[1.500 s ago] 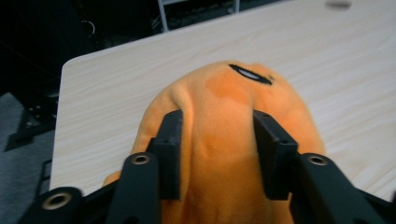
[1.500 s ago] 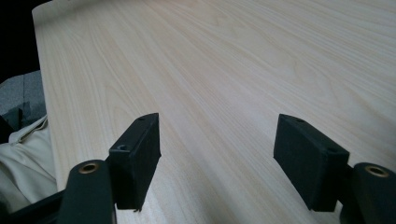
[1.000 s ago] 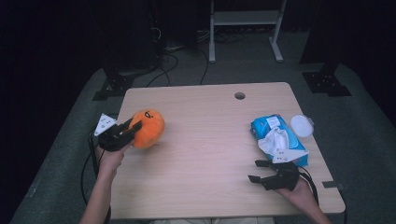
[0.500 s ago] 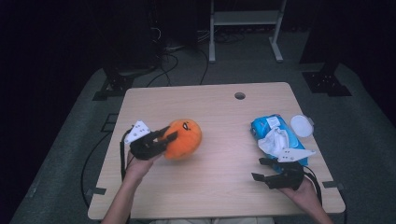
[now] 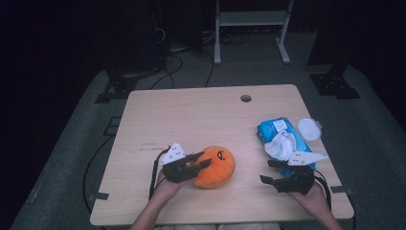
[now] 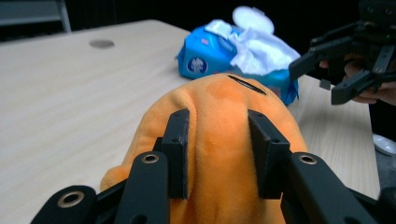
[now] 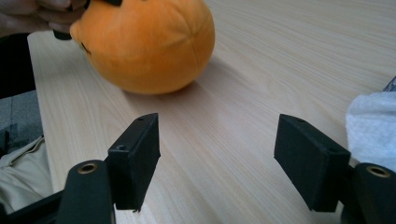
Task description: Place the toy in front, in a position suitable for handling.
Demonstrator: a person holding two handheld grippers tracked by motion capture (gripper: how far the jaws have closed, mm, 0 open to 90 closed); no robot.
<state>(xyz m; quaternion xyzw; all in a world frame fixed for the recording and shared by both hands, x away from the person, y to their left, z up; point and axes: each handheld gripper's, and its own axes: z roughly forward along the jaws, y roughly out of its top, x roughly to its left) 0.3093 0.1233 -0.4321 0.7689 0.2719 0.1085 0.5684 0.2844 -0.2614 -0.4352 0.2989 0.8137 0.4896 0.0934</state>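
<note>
So the orange plush toy (image 5: 215, 166) is clamped between the jaws of the left gripper (image 5: 197, 162), near the front middle of the table (image 5: 191, 115). The right gripper (image 5: 273, 171) is held wide open with nothing in it, just near the blue wet-wipes pack (image 5: 275, 129) at the right.

- A light wooden table (image 5: 201, 120) fills the middle of the scene, with a small round hole (image 5: 245, 98) near its far edge.
- A blue pack of wet wipes (image 5: 274, 130) lies at the right, white sheets (image 5: 282, 144) bunched out of its top.
- A white round lid (image 5: 309, 129) sits just beside the pack, on its right.
- A white metal frame (image 5: 249, 24) stands on the floor beyond the table.
</note>
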